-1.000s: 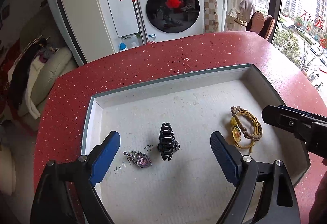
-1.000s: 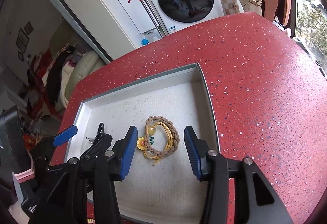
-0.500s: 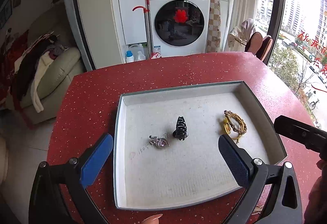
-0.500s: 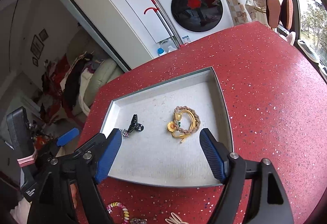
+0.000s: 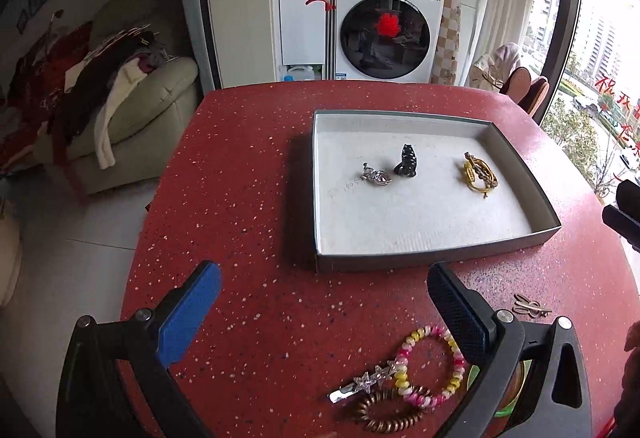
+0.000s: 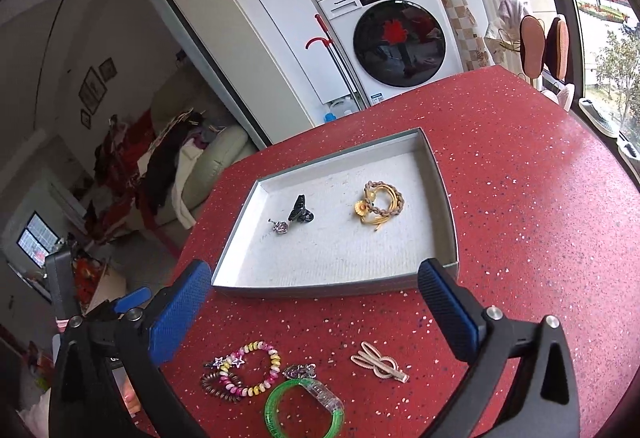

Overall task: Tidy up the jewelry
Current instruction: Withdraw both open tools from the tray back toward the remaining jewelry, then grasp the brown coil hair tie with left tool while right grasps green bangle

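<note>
A grey tray (image 5: 436, 260) (image 6: 444, 178) on the red table holds a silver heart pendant (image 5: 376, 175) (image 6: 280, 227), a black claw clip (image 5: 406, 160) (image 6: 300, 212) and a yellow braided hair tie (image 5: 480, 178) (image 6: 380, 204). In front of the tray lie a pink-yellow bead bracelet (image 5: 430, 368) (image 6: 260, 368), a brown coil tie (image 5: 386, 416) (image 6: 218, 386), a star clip (image 5: 366, 384) (image 6: 224, 362), a beige clip (image 5: 530, 308) (image 6: 378, 360) and a green bangle (image 6: 304, 408). My left gripper (image 5: 324, 302) and right gripper (image 6: 316, 302) are open and empty, above the table short of the tray.
The red speckled table (image 5: 240, 198) ends at a curved edge on the left. A sofa with clothes (image 5: 120, 98) stands beyond it. A washing machine (image 5: 384, 30) is at the back. A window with chairs (image 6: 540, 46) is on the right.
Both grippers have pulled back and up from over the tray to the near side of the table. The loose jewelry in front of the tray has come into view.
</note>
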Demonstrator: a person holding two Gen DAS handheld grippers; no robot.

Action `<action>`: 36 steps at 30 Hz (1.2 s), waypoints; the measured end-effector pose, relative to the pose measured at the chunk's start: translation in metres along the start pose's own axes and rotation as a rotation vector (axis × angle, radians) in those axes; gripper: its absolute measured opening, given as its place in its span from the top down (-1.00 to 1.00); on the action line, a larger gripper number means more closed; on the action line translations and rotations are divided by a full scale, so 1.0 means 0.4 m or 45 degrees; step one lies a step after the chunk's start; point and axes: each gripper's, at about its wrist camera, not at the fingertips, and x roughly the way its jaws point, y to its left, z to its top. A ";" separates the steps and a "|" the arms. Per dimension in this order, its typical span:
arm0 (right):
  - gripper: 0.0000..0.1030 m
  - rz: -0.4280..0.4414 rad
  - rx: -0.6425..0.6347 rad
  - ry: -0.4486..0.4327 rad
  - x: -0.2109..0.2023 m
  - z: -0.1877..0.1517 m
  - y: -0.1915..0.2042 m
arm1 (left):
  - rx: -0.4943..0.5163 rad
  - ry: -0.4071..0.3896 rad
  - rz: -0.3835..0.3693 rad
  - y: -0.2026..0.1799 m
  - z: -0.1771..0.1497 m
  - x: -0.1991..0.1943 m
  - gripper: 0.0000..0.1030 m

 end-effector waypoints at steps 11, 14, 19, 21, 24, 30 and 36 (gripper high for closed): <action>-1.00 -0.102 -0.055 0.263 0.008 -0.149 0.016 | -0.123 0.107 -0.029 0.049 -0.178 -0.018 -1.00; -1.00 -0.172 -0.087 0.325 0.015 -0.205 0.019 | -0.156 0.142 -0.021 0.044 -0.212 -0.008 -1.00; -1.00 -0.248 -0.151 0.378 0.024 -0.258 0.029 | -0.241 0.187 -0.019 0.042 -0.240 0.007 -1.00; -1.00 -0.268 -0.164 0.381 0.024 -0.266 0.032 | -0.273 0.199 -0.017 0.043 -0.245 0.010 -1.00; -1.00 -0.285 -0.168 0.385 0.024 -0.268 0.031 | -0.315 0.208 -0.008 0.044 -0.247 0.013 -1.00; -1.00 -0.326 -0.170 0.396 0.034 -0.266 0.027 | -0.324 0.217 0.013 0.033 -0.251 0.018 -1.00; -0.99 -0.359 -0.214 0.412 0.061 -0.266 0.037 | -0.270 0.211 0.032 0.014 -0.255 0.022 -1.00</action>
